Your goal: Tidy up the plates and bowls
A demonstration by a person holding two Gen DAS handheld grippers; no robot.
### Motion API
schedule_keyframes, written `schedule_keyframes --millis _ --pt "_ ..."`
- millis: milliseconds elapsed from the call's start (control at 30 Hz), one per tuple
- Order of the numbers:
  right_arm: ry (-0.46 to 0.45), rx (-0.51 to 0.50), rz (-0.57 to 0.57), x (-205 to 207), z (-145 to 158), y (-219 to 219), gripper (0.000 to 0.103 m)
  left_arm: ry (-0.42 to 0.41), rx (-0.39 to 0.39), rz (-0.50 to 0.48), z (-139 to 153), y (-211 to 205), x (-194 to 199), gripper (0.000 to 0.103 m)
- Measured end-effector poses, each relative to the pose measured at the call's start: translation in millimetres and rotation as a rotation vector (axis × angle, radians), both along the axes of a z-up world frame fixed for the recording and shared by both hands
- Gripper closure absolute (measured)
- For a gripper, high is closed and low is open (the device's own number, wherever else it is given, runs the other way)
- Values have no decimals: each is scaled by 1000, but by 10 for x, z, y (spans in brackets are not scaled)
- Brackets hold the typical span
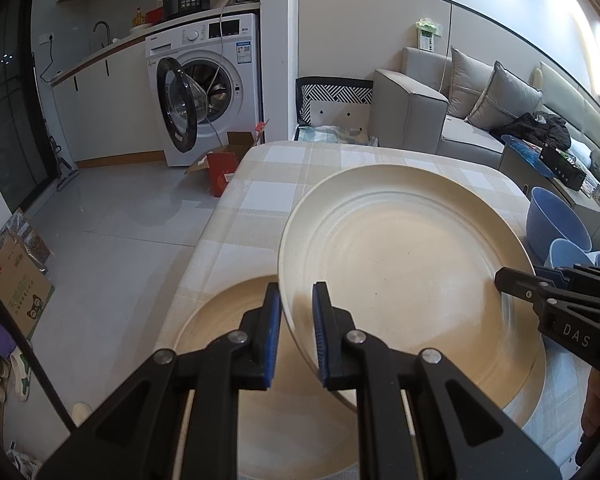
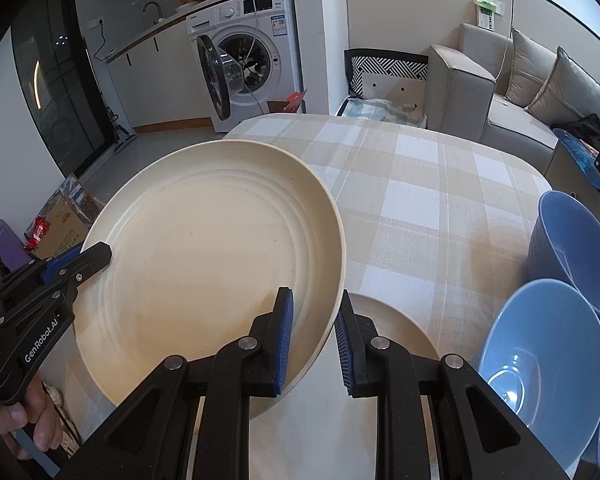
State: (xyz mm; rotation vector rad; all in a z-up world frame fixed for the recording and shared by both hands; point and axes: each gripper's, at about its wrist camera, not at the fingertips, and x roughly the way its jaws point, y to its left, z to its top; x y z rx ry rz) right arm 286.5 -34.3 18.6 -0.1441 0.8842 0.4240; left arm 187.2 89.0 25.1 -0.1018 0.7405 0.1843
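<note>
- The cream plate [image 1: 400, 272] is off the desk [image 1: 284, 184], tilted, and carried by both claws; it hangs above a second cream plate [image 1: 228, 320] that lies flat on the checked cloth.
- The left claw [image 1: 296, 332] is narrow, its blue pads pinched on the near-left rim of the lifted plate, one finger above the rim and one beneath.
- The right claw [image 2: 314, 336] is likewise narrow and clamped on the plate's near-right rim, so the two grips sit on opposite sides of the dish.
- Seen from the left wrist view, the right claw's black fingers bite the plate's right edge; seen from the right wrist view, the left claw grips its left edge, with a hand [image 2: 28, 420] wrapped round that handle.
- The relation that matters: the flat plate lies just below and on the near-left side of the lifted plate, showing past its left rim in the left view and past its right rim in the right view, so the two overlap without being centred.
- The lifted plate's left rim sits lower than its right, so the left claw is the nearer one to the flat plate.
- My guess is that stacking calls for levelling the dish, then centring it over the flat plate.
- Blue bowls [image 2: 540, 356] stand to the right of the lifted plate, near but clear of it.
</note>
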Motion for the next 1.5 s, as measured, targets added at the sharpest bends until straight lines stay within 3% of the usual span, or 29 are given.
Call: schedule_keyframes --millis 667,1500 --pt "12 -7 27 -372 -281 -15 83 48 27 20 -241 -61 -407 90" --pt "24 -12 -67 -557 -529 -383 83 86 29 -64 -420 -339 -426 90"
